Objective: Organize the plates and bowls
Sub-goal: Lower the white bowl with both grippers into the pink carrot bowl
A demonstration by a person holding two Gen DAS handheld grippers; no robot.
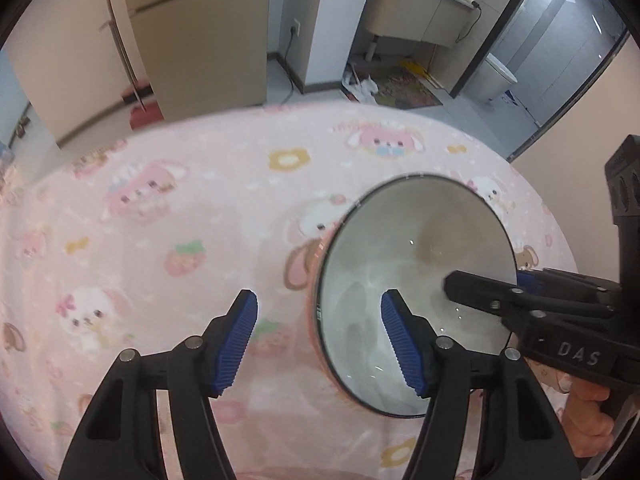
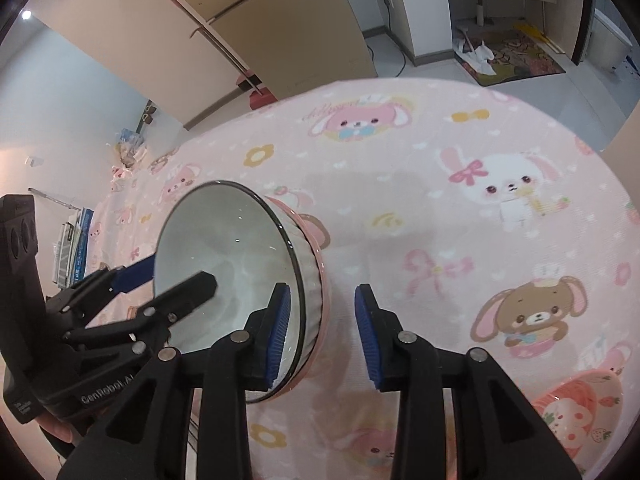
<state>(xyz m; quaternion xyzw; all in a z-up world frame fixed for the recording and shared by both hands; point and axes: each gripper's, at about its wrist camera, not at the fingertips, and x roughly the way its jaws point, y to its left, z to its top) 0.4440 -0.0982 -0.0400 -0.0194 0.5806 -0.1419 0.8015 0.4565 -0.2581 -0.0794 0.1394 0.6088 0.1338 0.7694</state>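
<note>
A white bowl with a dark rim and pink ribbed outside [image 1: 400, 280] is held tilted above the pink cartoon tablecloth [image 1: 180, 220]. In the left wrist view the other gripper [image 1: 476, 284] comes from the right and is shut on the bowl's rim, while this view's own gripper [image 1: 318, 344] stands open just left of the bowl. In the right wrist view the bowl [image 2: 240, 248] is at the left, a gripper [image 2: 176, 276] from the left clamps its rim, and this view's own gripper [image 2: 320, 336] is open beside the bowl.
A small pink strawberry-print bowl [image 2: 576, 412] sits on the cloth at the lower right of the right wrist view. Beyond the table are a beige fridge [image 1: 200, 32], a floor mat [image 1: 400, 84] and a white bin [image 1: 494, 76].
</note>
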